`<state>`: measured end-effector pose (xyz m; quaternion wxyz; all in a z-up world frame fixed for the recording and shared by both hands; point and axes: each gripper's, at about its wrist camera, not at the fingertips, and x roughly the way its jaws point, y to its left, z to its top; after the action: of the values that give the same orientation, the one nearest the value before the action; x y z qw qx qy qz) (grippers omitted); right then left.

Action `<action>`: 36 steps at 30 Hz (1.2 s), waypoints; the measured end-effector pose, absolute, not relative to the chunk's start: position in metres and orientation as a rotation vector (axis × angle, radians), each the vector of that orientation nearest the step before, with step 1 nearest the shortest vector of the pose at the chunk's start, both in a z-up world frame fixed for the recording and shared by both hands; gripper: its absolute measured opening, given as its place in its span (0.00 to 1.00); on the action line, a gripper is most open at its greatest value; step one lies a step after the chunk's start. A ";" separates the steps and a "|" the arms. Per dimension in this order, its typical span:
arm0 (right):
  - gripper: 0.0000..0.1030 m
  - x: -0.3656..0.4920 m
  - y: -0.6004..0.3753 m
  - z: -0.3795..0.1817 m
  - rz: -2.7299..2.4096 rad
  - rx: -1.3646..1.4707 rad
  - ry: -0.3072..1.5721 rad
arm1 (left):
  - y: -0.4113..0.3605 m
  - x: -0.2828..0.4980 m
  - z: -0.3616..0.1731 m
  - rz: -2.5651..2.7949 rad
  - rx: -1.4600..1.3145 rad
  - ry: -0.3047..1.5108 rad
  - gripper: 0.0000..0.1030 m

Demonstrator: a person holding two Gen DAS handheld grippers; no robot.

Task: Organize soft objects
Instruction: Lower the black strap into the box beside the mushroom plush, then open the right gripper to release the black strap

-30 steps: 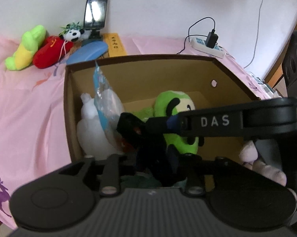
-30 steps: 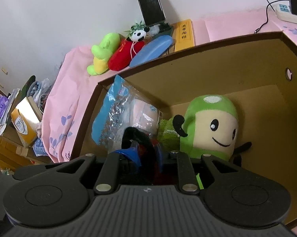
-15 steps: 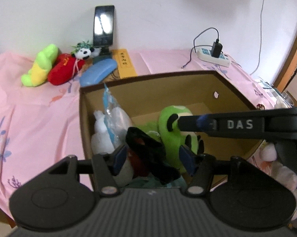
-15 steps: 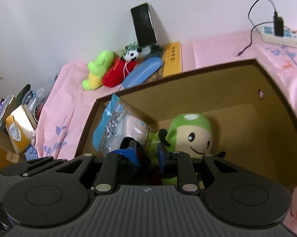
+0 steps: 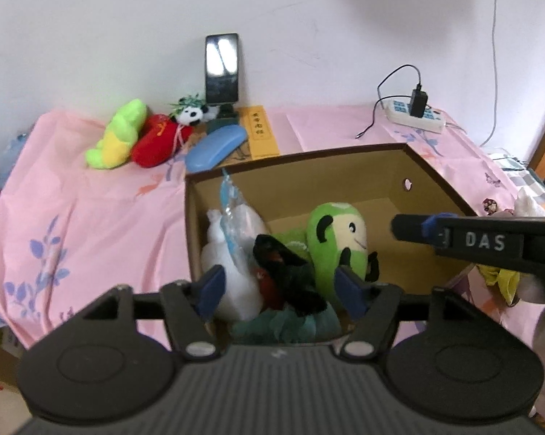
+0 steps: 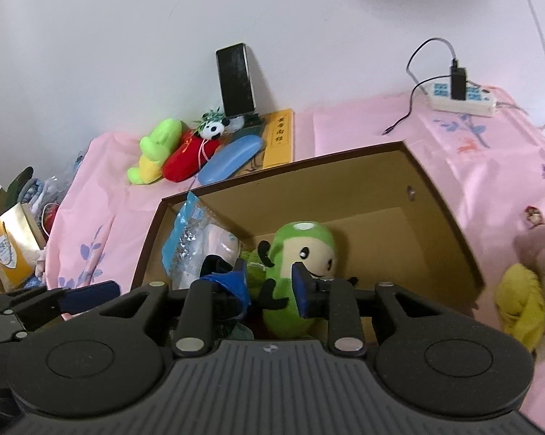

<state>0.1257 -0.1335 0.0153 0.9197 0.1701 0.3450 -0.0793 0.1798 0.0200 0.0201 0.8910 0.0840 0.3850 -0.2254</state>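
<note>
A brown cardboard box (image 5: 308, 159) (image 6: 442, 199) stands on the pink cloth. In it lie a green plush (image 5: 339, 239) (image 6: 301, 250), a black and red soft toy (image 5: 285, 272), a white plush (image 5: 229, 275) and a clear blue-edged bag (image 5: 232, 210) (image 6: 189, 239). My left gripper (image 5: 278, 291) is open and empty above the box's near edge. My right gripper (image 6: 269, 286) is open and empty over the box; its finger shows in the left wrist view (image 5: 482, 241). A green-yellow plush (image 5: 115, 137), a red plush (image 5: 156, 143) and a panda (image 5: 191, 114) lie by the wall.
A phone on a stand (image 5: 221, 69), a blue case (image 5: 216, 146) and a yellow book (image 5: 261, 134) are at the back. A power strip (image 5: 414, 114) lies at the back right. A yellow plush (image 6: 522, 304) and a pinkish plush (image 6: 540, 250) lie right of the box.
Both grippers have opened, let go of the black and red toy in the box, and pulled up and back. The right gripper has moved off to the right.
</note>
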 end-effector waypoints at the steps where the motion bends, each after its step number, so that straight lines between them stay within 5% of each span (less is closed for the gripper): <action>1: 0.09 0.122 -0.132 0.017 -0.174 0.341 0.708 | 0.020 0.177 0.021 -0.456 0.175 0.800 0.90; 2: 0.10 0.119 -0.131 0.018 -0.181 0.333 0.706 | 0.021 0.174 0.022 -0.440 0.173 0.794 0.99; 36: 0.14 0.051 -0.133 -0.016 -0.156 0.200 0.889 | 0.015 0.094 -0.013 -0.105 0.137 0.937 0.99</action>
<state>0.0510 -0.1326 -0.0162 0.8950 0.0963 0.4289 -0.0755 0.0945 0.0152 -0.0131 0.8886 0.0660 0.4511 -0.0504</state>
